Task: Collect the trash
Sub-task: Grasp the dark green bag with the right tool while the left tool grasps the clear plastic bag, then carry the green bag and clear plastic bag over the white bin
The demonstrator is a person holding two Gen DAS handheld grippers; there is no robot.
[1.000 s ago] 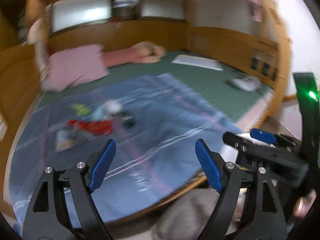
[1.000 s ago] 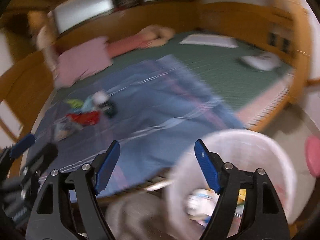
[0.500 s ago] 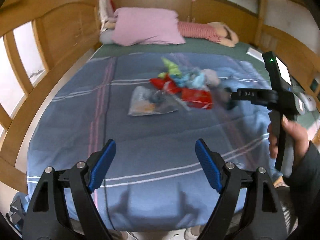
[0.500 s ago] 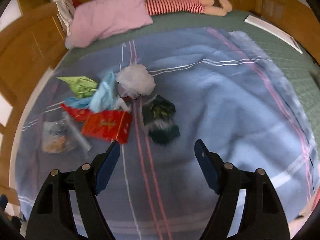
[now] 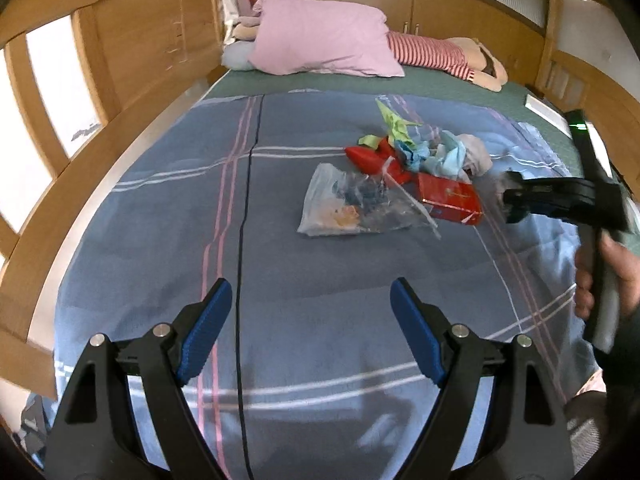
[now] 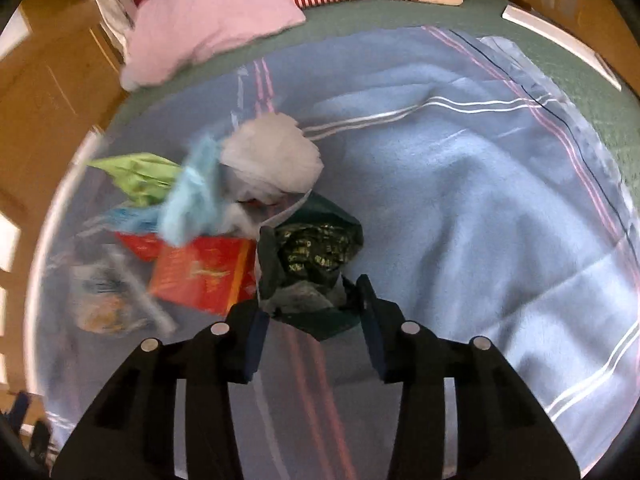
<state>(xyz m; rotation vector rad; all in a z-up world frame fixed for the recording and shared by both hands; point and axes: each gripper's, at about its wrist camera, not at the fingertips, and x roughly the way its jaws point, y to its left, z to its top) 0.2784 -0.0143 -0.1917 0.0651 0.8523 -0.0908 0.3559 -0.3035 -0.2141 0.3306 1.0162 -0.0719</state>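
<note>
The right hand-held gripper (image 6: 312,312) straddles a dark green wrapper (image 6: 316,256) on the bed's blue blanket (image 6: 480,200), its jaws narrowed around the crumpled foil; whether they already pinch it I cannot tell. The soft foil could slip out, or the blanket could get nipped with it. The left hand-held gripper (image 5: 310,320) hovers released, well apart. A red box (image 6: 200,276), white tissue (image 6: 272,160) and clear bag (image 5: 344,208) crowd the wrapper's left side.
</note>
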